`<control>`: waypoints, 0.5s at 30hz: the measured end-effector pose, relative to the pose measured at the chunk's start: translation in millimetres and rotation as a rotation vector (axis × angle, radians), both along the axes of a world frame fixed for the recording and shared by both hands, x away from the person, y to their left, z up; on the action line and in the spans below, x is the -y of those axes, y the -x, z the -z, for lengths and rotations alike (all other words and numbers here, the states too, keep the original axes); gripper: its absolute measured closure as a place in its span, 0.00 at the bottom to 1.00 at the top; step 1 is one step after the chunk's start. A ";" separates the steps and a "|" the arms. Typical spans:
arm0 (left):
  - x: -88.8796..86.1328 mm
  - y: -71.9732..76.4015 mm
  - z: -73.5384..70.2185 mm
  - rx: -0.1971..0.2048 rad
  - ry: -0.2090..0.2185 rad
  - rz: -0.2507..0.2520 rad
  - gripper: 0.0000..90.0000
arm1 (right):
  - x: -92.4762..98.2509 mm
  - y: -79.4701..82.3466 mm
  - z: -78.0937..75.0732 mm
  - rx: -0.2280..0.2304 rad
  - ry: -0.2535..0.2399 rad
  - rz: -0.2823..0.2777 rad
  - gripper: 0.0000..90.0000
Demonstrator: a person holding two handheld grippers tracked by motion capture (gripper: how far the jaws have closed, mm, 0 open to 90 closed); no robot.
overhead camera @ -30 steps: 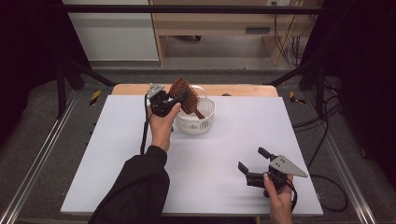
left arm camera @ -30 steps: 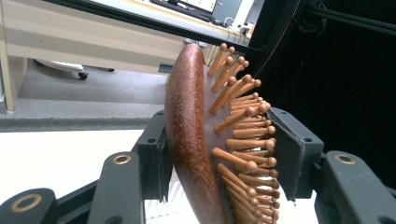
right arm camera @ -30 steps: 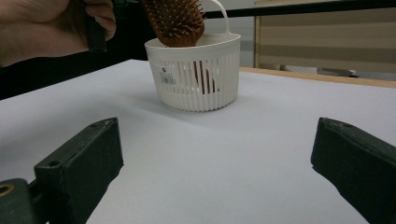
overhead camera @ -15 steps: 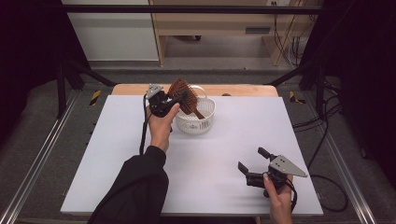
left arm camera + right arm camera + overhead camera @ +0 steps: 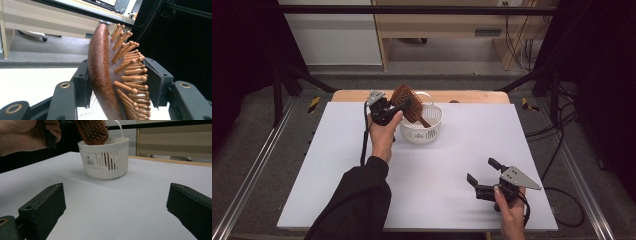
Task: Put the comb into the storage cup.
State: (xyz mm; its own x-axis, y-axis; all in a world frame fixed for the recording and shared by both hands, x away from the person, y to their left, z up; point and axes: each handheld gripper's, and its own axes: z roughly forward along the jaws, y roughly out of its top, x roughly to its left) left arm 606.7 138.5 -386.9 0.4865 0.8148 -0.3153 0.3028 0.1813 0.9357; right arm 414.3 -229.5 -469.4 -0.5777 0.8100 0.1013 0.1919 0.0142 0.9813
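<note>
1. Presently, the left gripper [image 5: 398, 106] is held above the far half of the white table [image 5: 337, 165], just beside the left rim of the white basket [image 5: 422, 131].
2. Its jaws are closed on the head of a brown wooden hairbrush [image 5: 406, 99]. In the left gripper view, one pad bears on the smooth rounded back of the hairbrush [image 5: 100, 72] and the other pad sits against the side carrying the wooden pins.
3. The brush head stands tilted above the basket's left rim. Its handle slants down and to the right into the basket; in the right gripper view the handle shows as a dark strip behind the slotted wall of the basket [image 5: 110, 162].
4. Whether the handle tip touches the basket floor cannot be told.
5. The basket stands upright on the table near the far edge, roughly at mid-width. It has a thin arched carry handle and a small printed label on the wall facing the right gripper.
6. The left hand [image 5: 384, 135] grips the body of the left gripper from below, and a dark sleeve [image 5: 357, 200] runs back to the near edge of the table.
7. The right gripper [image 5: 479, 175] is held low over the near right part of the table, well apart from the basket. Its jaws stand wide apart with nothing between them, and they point toward the basket.
8. A grey three-cornered plate [image 5: 519, 177] sits on top of the right gripper.
</note>
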 end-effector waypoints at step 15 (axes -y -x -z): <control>-3.5 -1.0 2.3 -0.005 0.007 -0.005 0.50 | 0.1 -0.3 0.1 0.001 -0.002 0.000 0.03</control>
